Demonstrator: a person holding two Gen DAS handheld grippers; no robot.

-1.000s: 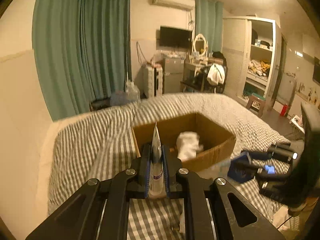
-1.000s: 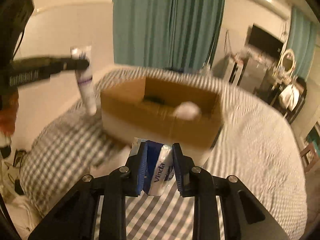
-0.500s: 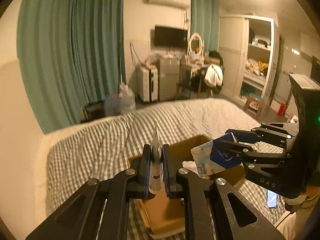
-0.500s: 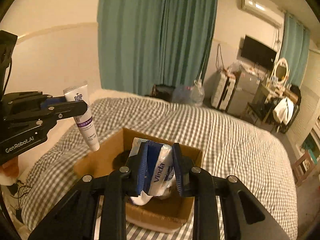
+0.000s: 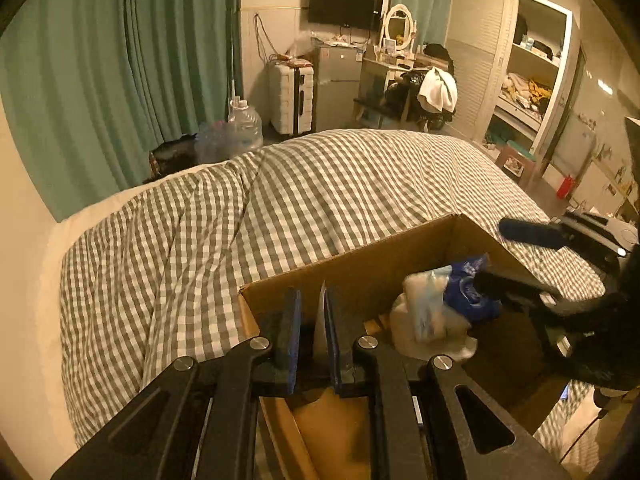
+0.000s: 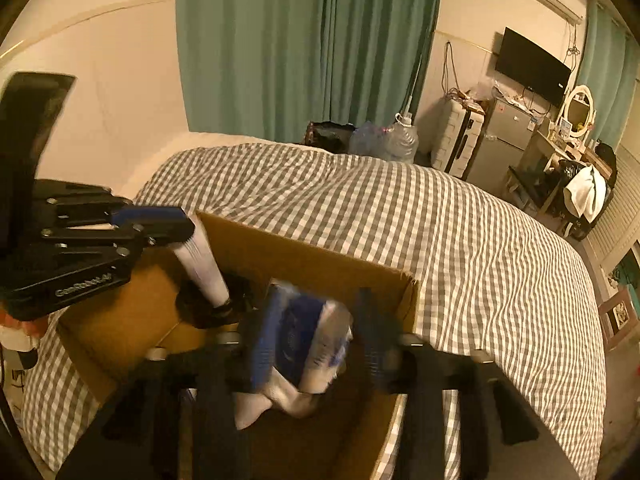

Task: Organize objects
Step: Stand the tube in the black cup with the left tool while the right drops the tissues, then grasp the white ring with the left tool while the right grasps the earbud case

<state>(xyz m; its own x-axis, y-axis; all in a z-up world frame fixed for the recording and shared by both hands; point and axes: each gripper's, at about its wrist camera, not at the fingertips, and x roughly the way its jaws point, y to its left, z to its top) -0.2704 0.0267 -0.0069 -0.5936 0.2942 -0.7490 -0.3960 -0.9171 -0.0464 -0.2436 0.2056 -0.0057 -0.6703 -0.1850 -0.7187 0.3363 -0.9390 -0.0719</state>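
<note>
An open cardboard box (image 5: 360, 264) (image 6: 304, 252) sits on the checked bed. My left gripper (image 5: 312, 332) (image 6: 160, 224) is over the box's left part, its jaws slightly apart around a white tube (image 5: 320, 332) (image 6: 204, 264) that hangs cap-down inside. My right gripper (image 6: 316, 336) (image 5: 492, 256) is open over the box, jaws wide. The blue-and-white tissue pack (image 6: 312, 344) (image 5: 448, 300) sits loosely between them, above a white cloth (image 5: 420, 340). A dark object (image 6: 212, 304) lies on the box floor.
Grey checked bedding (image 5: 320, 184) surrounds the box. Teal curtains (image 5: 120, 60), a headboard wall, water jugs (image 5: 240, 128), a suitcase (image 5: 292, 96), a small fridge, a dresser and a wardrobe stand beyond the bed.
Both grippers dropped down into the box. My right gripper's jaws opened and let go of the tissue pack. My left jaws loosened around the tube.
</note>
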